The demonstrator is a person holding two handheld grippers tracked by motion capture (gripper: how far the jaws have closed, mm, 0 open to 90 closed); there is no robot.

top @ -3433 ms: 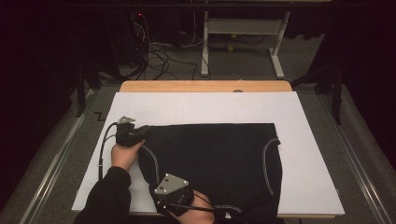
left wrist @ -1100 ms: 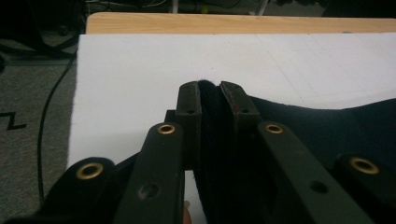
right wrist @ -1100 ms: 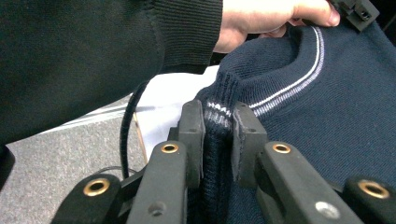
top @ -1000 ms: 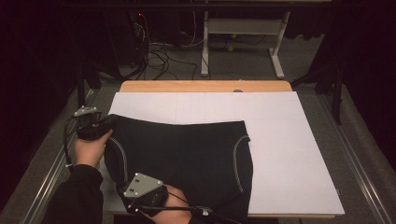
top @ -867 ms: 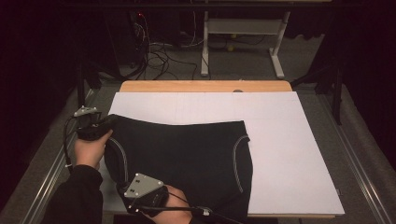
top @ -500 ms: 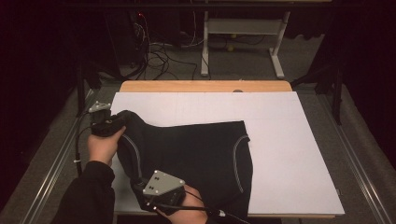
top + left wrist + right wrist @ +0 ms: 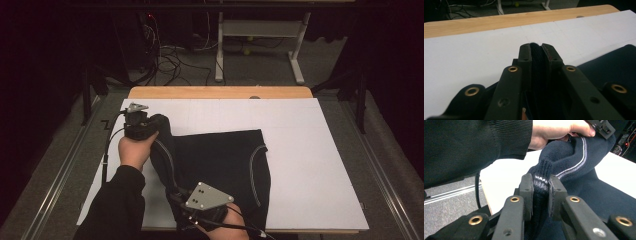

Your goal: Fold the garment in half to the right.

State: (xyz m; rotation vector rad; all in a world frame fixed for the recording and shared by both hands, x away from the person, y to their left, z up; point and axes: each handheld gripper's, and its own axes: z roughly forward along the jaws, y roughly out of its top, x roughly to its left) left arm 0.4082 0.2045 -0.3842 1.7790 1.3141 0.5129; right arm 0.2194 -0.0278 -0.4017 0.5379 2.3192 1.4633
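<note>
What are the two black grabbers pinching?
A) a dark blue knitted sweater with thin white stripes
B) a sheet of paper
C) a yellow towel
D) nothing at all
A: the left gripper and the right gripper each squeeze a fold of the dark blue knitted sweater with thin white stripes between their jaws.

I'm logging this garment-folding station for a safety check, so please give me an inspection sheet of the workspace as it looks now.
Surface: white board on a light wooden table.
Job's things: dark navy knitted garment with pale stripe trim, its left edge lifted off the board, the rest lying flat.
Clutter: nothing seen on the board.
Grippers: left gripper shut on the garment's far left corner; right gripper shut on the ribbed near corner.
Cables: black cable trailing from the left gripper; tangle of cables on the floor behind.
Surroundings: white metal frame beyond the table, grey floor, dark background.
</note>
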